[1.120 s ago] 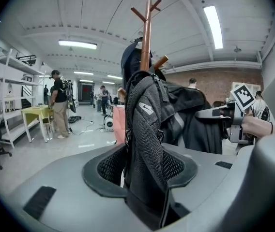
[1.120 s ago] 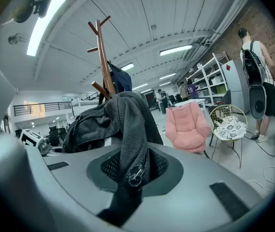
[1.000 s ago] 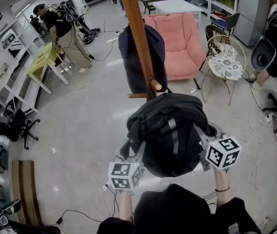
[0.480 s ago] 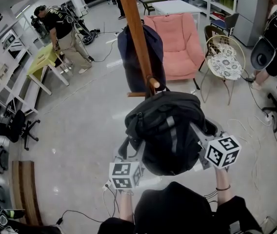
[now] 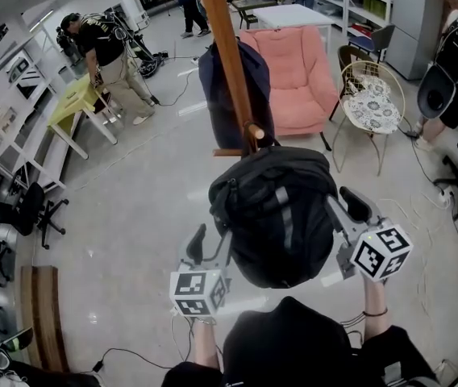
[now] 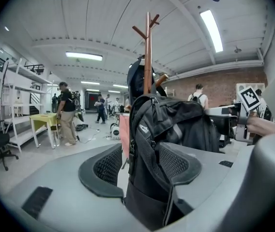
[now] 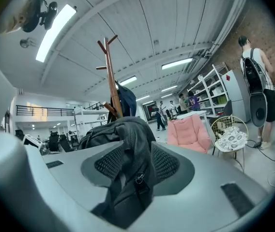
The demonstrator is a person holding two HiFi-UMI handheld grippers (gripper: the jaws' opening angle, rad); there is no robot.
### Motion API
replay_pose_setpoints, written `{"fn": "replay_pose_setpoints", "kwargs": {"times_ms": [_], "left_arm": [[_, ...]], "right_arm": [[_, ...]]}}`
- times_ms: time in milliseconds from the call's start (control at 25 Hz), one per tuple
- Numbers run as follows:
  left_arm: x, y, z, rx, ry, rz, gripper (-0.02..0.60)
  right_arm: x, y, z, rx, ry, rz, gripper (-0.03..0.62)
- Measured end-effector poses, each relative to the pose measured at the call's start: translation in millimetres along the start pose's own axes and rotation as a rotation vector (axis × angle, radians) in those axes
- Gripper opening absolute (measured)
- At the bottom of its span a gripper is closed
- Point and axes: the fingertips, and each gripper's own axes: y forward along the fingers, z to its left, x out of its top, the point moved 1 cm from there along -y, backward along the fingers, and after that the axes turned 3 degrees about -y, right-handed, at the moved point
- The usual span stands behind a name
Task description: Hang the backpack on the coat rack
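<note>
The coat rack point(image 5: 228, 55) is cut by the head view's top edge; the backpack point(image 5: 273, 216) hides its base

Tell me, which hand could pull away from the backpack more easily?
Probably the left. Both grippers' jaws have just been opening with the backpack between them, but the left gripper shows a gap between one pad and the bag, while a zipper fold drapes across the right gripper.

Pink armchair point(image 5: 295, 75), yellow table point(image 5: 71, 101), grey floor point(image 5: 132, 200)
</note>
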Motion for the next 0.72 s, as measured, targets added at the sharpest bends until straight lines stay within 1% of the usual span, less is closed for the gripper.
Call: {"fn": "replay_pose_setpoints", "kwargs": {"times_ms": [120, 240, 280, 360, 480, 720], "left_arm": [[3.1, -8.6, 2.6, 0.018, 0.011, -0.019, 0.213], [8.7, -15.3, 4.9, 0.044, 0.020, -0.034, 0.104], [10.5, -17.3, 4.9, 0.049, 0.024, -0.041, 0.090], [12.9, -20.8, 4.9, 0.057, 0.030, -0.056, 0.069], [13.8, -25.6, 6.5, 0.069, 0.042, -0.074, 0.048], [18.1, -36.5, 10.3, 0.090, 0.049, -0.103, 0.029]], "right_arm": [[5.8, -9.9, -1.8, -0.017, 0.000, -0.027, 0.119], [10.3, -18.0, -4.4, -0.053, -0.020, -0.038, 0.073], [10.5, -20.1, -5.2, -0.063, -0.028, -0.038, 0.057], [9.3, -23.5, -5.3, -0.073, -0.030, -0.039, 0.039], [7.2, -27.4, -4.6, -0.077, -0.024, -0.048, 0.029], [10.0, -33.6, -6.3, -0.091, -0.026, -0.065, 0.023]]}}
